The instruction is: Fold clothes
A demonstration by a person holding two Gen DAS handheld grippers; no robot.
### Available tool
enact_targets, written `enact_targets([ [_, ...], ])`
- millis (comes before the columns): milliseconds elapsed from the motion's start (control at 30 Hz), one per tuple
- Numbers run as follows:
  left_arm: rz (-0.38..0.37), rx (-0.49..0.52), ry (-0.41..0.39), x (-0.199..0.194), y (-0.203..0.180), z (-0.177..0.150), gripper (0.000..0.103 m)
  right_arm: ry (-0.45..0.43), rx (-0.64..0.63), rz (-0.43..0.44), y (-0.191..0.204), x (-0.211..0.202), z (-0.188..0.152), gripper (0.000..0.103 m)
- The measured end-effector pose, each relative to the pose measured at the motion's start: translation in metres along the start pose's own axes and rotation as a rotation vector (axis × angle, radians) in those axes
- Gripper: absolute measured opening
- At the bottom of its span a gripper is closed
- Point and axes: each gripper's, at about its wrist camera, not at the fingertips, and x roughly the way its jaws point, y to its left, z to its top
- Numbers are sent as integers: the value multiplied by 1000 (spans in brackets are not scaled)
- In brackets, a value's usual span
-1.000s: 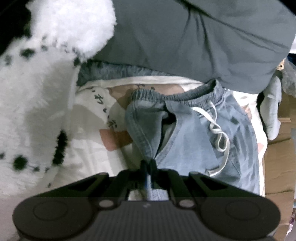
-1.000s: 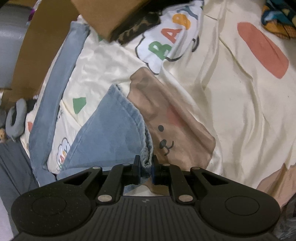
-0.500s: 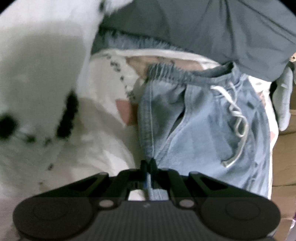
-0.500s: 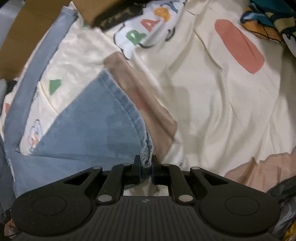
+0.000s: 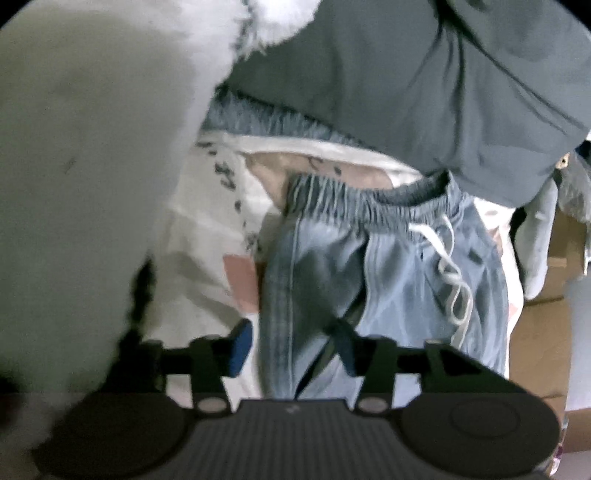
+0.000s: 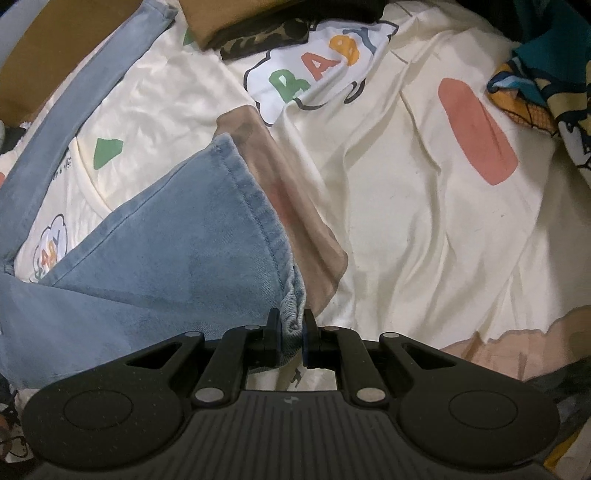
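Observation:
Light blue jeans (image 5: 399, 280) with an elastic waistband and a white drawstring (image 5: 448, 266) lie on a cream printed sheet (image 5: 207, 258). My left gripper (image 5: 291, 347) hangs over their side seam; its jaws are opening, the fold of denim lies between them and the blue pads (image 5: 239, 345) stand off it. In the right wrist view a leg of the jeans (image 6: 177, 258) runs to its hem, and my right gripper (image 6: 290, 330) is shut on that hem corner, just above the sheet (image 6: 406, 206).
A fluffy white spotted plush (image 5: 85, 184) crowds the left of the left wrist view, and a dark grey garment (image 5: 406, 81) lies behind the waistband. Cardboard boxes (image 5: 539, 332) stand at the right. Beyond the jeans leg lie a brown box (image 6: 229, 22) and colourful cloth (image 6: 535, 92).
My left gripper has dropped closer to the sheet and its jaws have parted, letting go of the denim fold. My right gripper keeps its hold on the hem and has turned a little.

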Motion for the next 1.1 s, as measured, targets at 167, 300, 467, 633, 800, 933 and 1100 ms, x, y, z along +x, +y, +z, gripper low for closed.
enact_targets([
  [167,15,34,-27,21,-7,9,53,12,-23,-22,6,-3,0,8],
  [300,37,62,-49,33,-13,18,52,14,-34,-36,11,-6,3,8],
  [467,63,123,-56,43,-17,27,32,5,-43,-49,16,-12,4,8],
  [633,69,155,-60,38,-18,28,13,-12,-54,-57,20,-18,7,8],
  [800,121,186,-117,17,-25,28,12,-7,-62,-69,21,-18,5,8],
  [933,150,208,-59,28,-22,29,14,9,-66,-84,21,-11,3,9],
  [1100,128,164,-39,27,-20,29,30,49,-52,-68,10,13,0,12],
])
